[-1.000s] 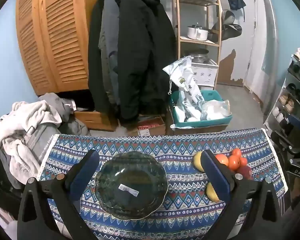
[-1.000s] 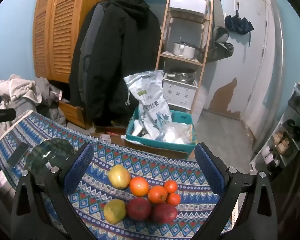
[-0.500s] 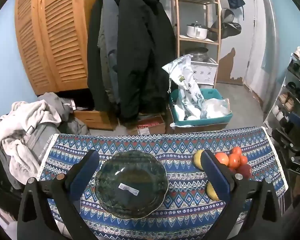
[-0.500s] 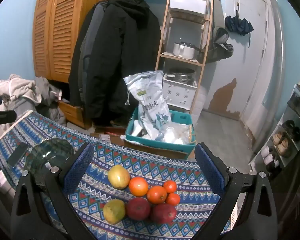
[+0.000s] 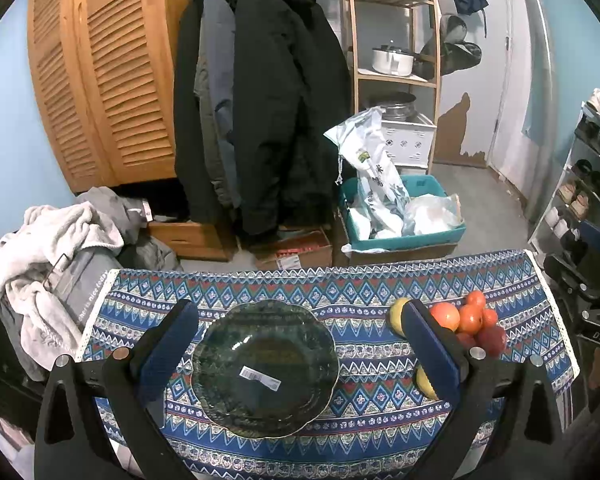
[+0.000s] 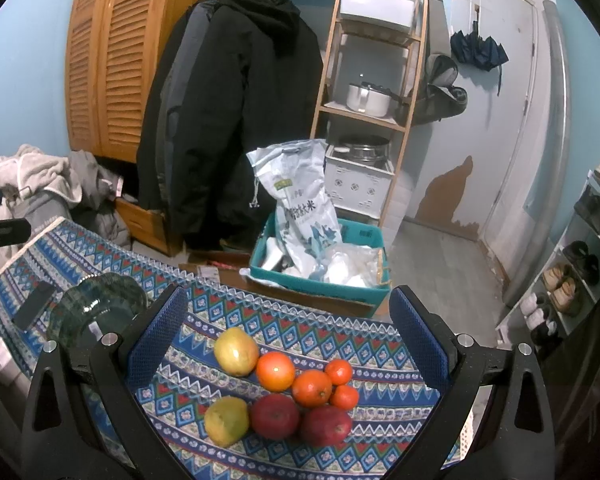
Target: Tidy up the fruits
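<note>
Evidently, nothing is held yet. At left, the left gripper [image 5: 300, 344] is poised over the empty dish [image 5: 265, 366], fingers apart. At right, the right gripper [image 6: 288, 344] is spread wide above the clustered fruits [image 6: 288, 388], seemingly readied for a first pick.

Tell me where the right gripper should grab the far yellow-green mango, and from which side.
Grip the far mango across its middle, coming down from above with the right gripper, already open. Its left and far sides are bare cloth; the orange crowds its right, so one finger must slip between them, or close front to back.
</note>
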A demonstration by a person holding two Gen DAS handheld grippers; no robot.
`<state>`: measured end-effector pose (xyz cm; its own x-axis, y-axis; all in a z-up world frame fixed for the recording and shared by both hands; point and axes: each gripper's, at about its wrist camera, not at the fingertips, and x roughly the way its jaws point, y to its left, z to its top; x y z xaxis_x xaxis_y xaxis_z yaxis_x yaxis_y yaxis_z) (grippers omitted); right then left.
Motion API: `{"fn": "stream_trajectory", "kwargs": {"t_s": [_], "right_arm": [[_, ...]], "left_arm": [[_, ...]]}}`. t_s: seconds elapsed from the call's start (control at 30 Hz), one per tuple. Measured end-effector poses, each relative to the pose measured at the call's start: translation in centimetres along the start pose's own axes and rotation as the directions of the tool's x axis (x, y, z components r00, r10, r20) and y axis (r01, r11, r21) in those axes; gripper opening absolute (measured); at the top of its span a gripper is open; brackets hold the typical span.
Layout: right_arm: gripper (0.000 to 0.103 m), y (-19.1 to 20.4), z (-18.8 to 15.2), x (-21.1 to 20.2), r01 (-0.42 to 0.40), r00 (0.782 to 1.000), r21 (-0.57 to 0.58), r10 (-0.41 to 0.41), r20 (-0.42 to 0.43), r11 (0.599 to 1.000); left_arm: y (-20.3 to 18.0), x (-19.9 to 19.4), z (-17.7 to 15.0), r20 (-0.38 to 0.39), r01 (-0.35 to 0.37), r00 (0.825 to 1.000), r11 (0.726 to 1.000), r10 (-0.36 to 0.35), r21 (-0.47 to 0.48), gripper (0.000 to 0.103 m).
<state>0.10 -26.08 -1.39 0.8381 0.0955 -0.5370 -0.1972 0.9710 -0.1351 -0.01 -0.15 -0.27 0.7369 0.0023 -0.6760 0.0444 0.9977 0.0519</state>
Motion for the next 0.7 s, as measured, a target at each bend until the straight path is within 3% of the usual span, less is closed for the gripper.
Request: {"fn": "stream_trajectory", "kwargs": {"t_s": [0.7], "right_arm": [[0.099,-0.22,0.01,0.16,0.001,1.0,-0.004,-0.001,-0.007,1.0]], "left_arm": [[-0.22,-0.01,0.04,0.009,0.004,1.0,1.0,-0.004,0.003,0.102]]}}
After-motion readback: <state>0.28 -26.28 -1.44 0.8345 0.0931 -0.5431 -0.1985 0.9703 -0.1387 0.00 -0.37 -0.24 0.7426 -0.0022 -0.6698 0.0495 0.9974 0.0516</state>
